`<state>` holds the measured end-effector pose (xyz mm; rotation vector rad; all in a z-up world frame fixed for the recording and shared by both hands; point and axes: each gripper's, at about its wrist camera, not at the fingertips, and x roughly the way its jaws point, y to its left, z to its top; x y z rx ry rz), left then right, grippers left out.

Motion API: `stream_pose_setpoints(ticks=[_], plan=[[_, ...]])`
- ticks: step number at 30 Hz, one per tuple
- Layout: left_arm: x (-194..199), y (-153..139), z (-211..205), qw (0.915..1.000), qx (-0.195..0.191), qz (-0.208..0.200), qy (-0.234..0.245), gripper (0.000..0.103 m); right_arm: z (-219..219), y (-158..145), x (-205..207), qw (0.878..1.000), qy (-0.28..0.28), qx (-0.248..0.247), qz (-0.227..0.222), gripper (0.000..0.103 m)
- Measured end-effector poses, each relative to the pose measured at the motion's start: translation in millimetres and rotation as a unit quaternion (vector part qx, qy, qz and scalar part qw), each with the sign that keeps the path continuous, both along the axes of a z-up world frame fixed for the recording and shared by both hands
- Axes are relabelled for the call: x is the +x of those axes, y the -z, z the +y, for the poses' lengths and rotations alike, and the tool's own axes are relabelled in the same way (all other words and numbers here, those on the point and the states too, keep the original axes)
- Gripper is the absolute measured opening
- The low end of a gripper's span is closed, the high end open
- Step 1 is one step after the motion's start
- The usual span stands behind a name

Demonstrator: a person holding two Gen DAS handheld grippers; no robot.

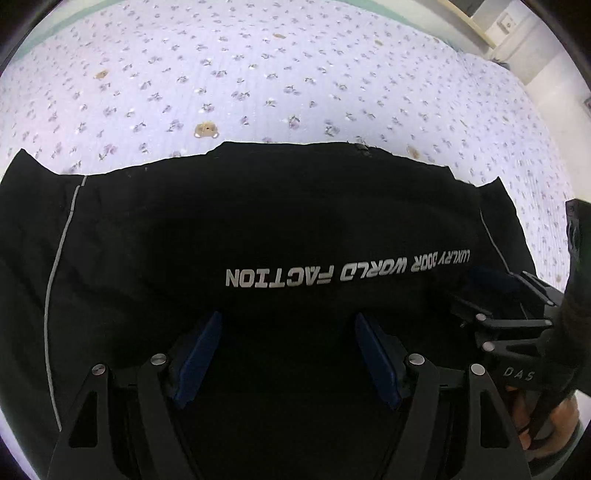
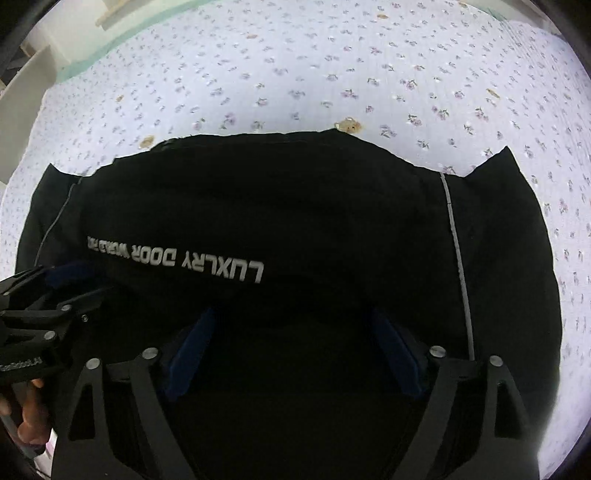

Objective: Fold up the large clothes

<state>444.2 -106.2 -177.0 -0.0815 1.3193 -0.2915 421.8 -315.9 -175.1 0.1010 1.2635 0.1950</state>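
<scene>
A large black garment (image 1: 258, 221) with white lettering and thin grey piping lies spread flat on a bed; it also fills the right wrist view (image 2: 295, 206). My left gripper (image 1: 288, 325) is open, its blue pads wide apart just above the garment's near part. My right gripper (image 2: 291, 321) is open the same way over the cloth. In the left wrist view the right gripper (image 1: 491, 291) shows at the right edge; in the right wrist view the left gripper (image 2: 70, 284) shows at the left edge. Neither holds cloth.
The bed sheet (image 1: 258, 74) is pale lilac with small flowers and bear prints and stretches beyond the garment. A cream wall and furniture (image 1: 506, 26) stand past the bed's far right corner; pale furniture (image 2: 22, 103) shows at the left.
</scene>
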Motion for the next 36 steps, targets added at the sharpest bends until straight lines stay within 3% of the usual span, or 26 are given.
stream_pose_setpoints(ticks=[3,6,11,13,15,18,21,27,32,36], plan=[[-7,-5,-1,1.0000,0.003,-0.004,0.006,0.075,-7,-8,1,1.000,-0.001,0.003,0.002,0.091],[-18,-33,-1,0.9996,-0.013,-0.018,0.015,0.075,-15,-35,-11,0.999,-0.001,0.028,-0.015,0.087],[-68,-80,18,0.9968,-0.040,-0.056,0.040,0.075,-18,-79,-72,0.997,-0.051,0.020,-0.058,0.084],[-88,-82,26,0.9964,-0.038,-0.056,0.051,0.075,-6,-71,-99,0.997,-0.059,0.026,-0.043,0.084],[-103,-63,21,0.9979,-0.025,-0.026,0.054,0.075,4,-49,-110,0.998,-0.065,0.004,-0.015,0.083],[-109,-21,14,0.9992,0.014,0.013,0.034,0.079,9,-16,-115,0.999,-0.051,-0.005,0.011,0.083],[-105,-12,20,1.0000,-0.005,0.007,0.004,0.080,6,-16,-113,0.999,-0.037,0.000,0.011,0.083],[-113,-50,55,0.9987,-0.049,-0.013,-0.007,0.080,-27,-40,-117,1.000,-0.018,0.025,0.004,0.084],[-110,-92,119,0.9950,-0.051,-0.045,-0.072,0.080,-81,-92,-112,0.997,0.045,0.026,-0.050,0.085],[-90,-95,178,0.9891,-0.075,-0.043,-0.119,0.080,-132,-106,-98,0.993,0.100,0.012,-0.067,0.091]])
